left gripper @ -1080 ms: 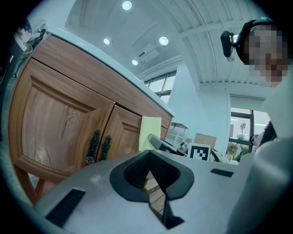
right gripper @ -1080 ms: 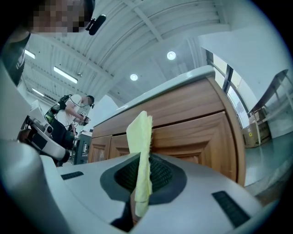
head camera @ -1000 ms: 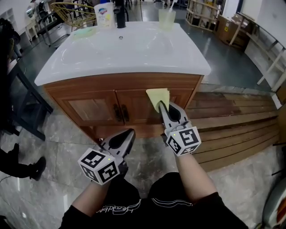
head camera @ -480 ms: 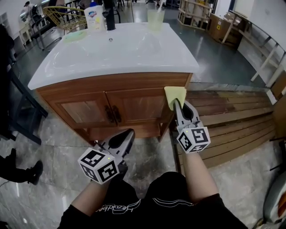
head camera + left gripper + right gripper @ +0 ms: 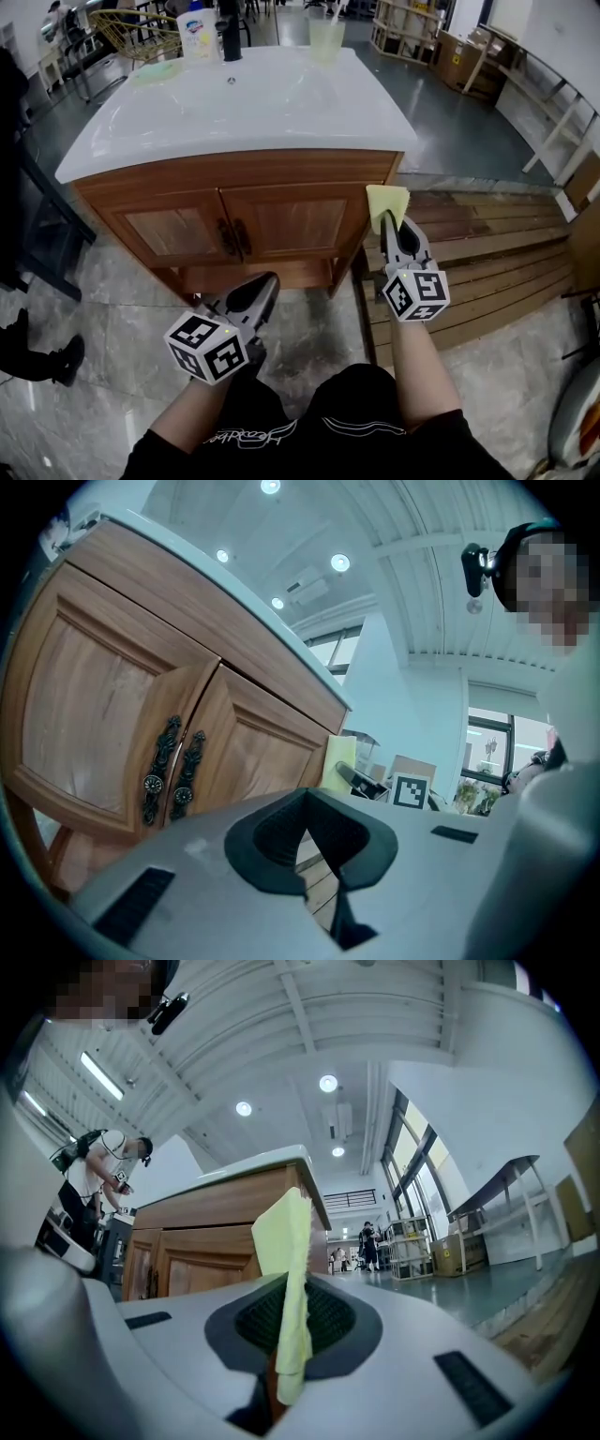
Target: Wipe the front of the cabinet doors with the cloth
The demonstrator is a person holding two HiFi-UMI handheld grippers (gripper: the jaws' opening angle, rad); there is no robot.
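The right gripper (image 5: 394,225) pinches the cloth (image 5: 386,201) just right of the cabinet (image 5: 234,171), off its doors (image 5: 281,221). The left gripper (image 5: 258,291) is closed and empty, so wiping seems halted.

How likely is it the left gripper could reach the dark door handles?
Likely yes. The left gripper hangs in front of the door handles with only bare floor between, and the right gripper with its cloth is off to the right.

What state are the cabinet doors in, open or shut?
Shut. Both cabinet doors lie flush with each other, handles side by side at the centre seam; no gap shows in the head view.
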